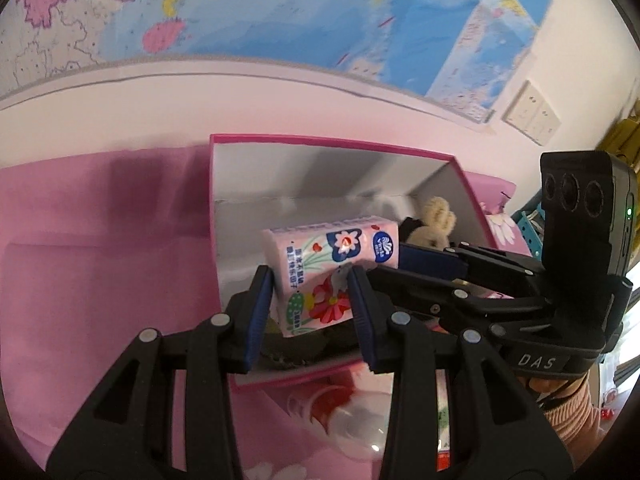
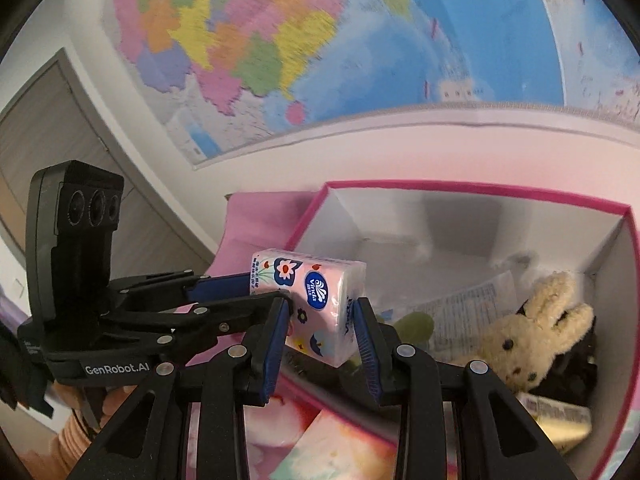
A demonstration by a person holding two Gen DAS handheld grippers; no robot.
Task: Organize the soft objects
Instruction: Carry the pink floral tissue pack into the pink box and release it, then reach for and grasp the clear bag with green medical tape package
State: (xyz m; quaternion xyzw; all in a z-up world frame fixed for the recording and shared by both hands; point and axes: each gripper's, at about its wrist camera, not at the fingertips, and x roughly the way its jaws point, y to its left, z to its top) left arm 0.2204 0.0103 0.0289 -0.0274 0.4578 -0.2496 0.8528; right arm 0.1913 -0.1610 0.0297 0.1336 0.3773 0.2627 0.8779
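Observation:
A pink flowered tissue pack (image 1: pixel 324 268) (image 2: pixel 316 300) is held above the open pink-rimmed white box (image 1: pixel 320 148) (image 2: pixel 500 196). My left gripper (image 1: pixel 312 300) and my right gripper (image 2: pixel 322 322) are both shut on the pack, one at each end. The right gripper also shows in the left wrist view (image 1: pixel 432 260), and the left gripper shows in the right wrist view (image 2: pixel 224 284). Inside the box lie a cream plush rabbit (image 2: pixel 532 340) (image 1: pixel 434 222), a green soft thing (image 2: pixel 416 324) and a printed packet (image 2: pixel 468 308).
The box stands on a pink cloth (image 1: pixel 100 260) against a white wall with a large map (image 2: pixel 320 40). A clear bottle (image 1: pixel 352 412) and a floral pack (image 2: pixel 340 444) lie in front of the box. A wall socket (image 1: pixel 532 114) is at the right.

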